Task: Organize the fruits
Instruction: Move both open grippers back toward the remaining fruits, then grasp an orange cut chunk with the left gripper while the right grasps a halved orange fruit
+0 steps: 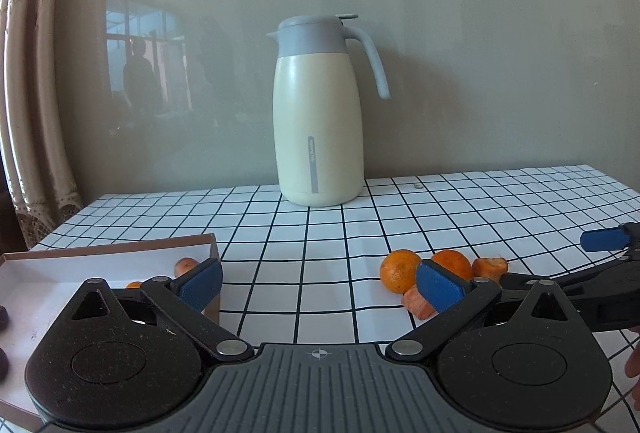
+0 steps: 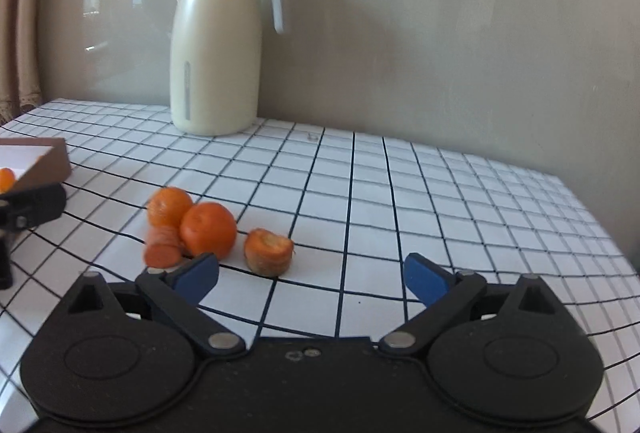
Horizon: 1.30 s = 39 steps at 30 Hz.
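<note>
Box (image 1: 108, 253) cut off at lower left — dark lumps (image 1: 3, 317) there unreadable; carrot piece (image 2: 162, 247) at left centre blurred.

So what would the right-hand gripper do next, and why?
Probably ease forward and down over the carrot chunk. The right gripper is open and empty, the chunk lies just ahead of it on the checked cloth, apart from the two oranges, and the box waits at left.

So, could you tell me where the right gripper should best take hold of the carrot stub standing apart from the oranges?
Grip the carrot stub across its round sides, coming down from above. It stands cut face up, with bare cloth on both flanks.
</note>
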Each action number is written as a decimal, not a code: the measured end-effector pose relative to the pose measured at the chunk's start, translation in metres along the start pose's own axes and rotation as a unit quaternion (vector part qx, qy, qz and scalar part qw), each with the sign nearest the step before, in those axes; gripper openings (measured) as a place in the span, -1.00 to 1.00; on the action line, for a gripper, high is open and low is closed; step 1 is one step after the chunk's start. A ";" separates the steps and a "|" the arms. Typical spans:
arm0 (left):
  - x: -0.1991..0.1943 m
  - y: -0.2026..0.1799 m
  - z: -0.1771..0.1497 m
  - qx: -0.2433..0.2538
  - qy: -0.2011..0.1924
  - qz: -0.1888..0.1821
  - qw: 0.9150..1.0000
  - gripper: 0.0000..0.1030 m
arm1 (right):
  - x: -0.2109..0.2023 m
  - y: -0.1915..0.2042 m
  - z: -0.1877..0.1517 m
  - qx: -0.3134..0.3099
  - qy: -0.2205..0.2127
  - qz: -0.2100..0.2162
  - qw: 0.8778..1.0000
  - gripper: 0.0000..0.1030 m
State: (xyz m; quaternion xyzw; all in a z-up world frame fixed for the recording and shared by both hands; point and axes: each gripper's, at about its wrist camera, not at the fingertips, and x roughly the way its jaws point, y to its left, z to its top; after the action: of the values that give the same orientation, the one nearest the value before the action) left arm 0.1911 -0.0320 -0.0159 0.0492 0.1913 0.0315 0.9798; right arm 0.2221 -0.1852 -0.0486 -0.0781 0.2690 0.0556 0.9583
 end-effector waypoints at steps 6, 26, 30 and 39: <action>0.015 -0.003 -0.003 0.002 0.018 -0.008 1.000 0.99 | 0.022 0.008 0.000 -0.005 0.014 -0.002 1.000 0.75; 0.045 -0.028 -0.011 0.002 0.066 -0.039 0.997 0.95 | 0.043 -0.029 0.003 0.024 0.047 -0.044 0.998 0.44; 0.057 -0.042 -0.014 0.000 0.091 -0.053 0.994 0.57 | 0.041 -0.046 -0.001 0.035 0.049 -0.045 0.997 0.43; 0.073 -0.062 -0.009 -0.004 0.103 -0.058 0.993 0.56 | 0.037 -0.064 -0.004 0.045 0.051 -0.041 0.997 0.41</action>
State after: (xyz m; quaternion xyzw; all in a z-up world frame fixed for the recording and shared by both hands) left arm 0.2574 -0.0870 -0.0583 0.0306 0.2940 -0.0199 0.9551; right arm 0.2606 -0.2464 -0.0638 -0.0490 0.3167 -0.0002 0.9473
